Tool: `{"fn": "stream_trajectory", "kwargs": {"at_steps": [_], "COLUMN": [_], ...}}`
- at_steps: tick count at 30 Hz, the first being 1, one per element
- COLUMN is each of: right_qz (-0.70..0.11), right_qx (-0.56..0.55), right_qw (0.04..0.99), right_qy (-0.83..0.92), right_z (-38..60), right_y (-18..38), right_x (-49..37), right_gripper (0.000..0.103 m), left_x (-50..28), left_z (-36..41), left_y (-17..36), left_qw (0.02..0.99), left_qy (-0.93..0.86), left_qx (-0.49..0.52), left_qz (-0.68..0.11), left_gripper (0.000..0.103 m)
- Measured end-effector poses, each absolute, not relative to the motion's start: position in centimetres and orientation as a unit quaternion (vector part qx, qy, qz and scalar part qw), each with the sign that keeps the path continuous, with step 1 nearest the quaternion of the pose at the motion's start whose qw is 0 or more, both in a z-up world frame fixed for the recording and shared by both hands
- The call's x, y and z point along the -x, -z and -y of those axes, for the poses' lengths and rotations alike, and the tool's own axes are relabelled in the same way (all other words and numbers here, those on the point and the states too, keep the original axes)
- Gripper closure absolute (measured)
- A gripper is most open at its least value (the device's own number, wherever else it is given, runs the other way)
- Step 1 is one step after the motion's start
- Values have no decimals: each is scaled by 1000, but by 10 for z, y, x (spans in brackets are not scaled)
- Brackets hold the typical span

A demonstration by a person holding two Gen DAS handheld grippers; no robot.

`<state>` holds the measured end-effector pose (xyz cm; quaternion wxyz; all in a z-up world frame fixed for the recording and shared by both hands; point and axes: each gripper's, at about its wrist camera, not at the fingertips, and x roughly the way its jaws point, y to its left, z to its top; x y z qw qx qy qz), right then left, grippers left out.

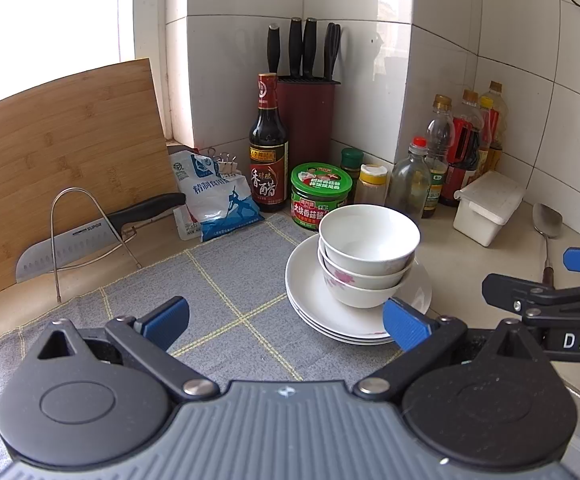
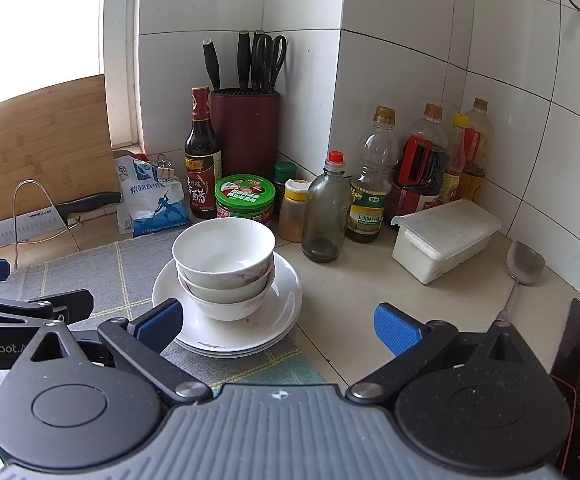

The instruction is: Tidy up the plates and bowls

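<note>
Three white bowls (image 2: 223,268) sat nested on a stack of shallow white plates (image 2: 282,304), the pile resting where the grey checked cloth (image 1: 130,312) met the bare counter (image 2: 369,292), near the middle of the scene and in front of the jars and bottles along the far wall. The left gripper (image 1: 286,322) was spread wide and held nothing, its right pad just beside the near rim of the plates. The right gripper (image 2: 278,326) was likewise wide and empty, its left pad close to the plates' near edge. The crockery looked glazed, so probably stiff, slick and breakable, and the whole pile would likely be heavy. The top bowl's rim, pinched across its wall, seemed the safest hold; the plates might be taken by their thin outer lip
</note>
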<state>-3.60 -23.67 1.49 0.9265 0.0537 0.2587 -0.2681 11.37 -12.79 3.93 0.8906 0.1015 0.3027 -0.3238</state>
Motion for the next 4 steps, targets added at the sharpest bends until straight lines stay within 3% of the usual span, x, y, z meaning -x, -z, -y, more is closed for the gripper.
{"fn": "stream_trajectory", "kwargs": {"at_steps": [4], "right_qz": [-259], "right_qx": [-53], "right_qw": [926], "right_qy": [269], "right_z": [236], "right_y": [-15], "right_x": [36], "right_gripper": [0], "left_x": [-114], "left_z": [127], "left_y": [-39], "left_qw": [890], "left_qy": [324], "left_qx": [-100], "left_qz": [-305], "left_gripper": [1]}}
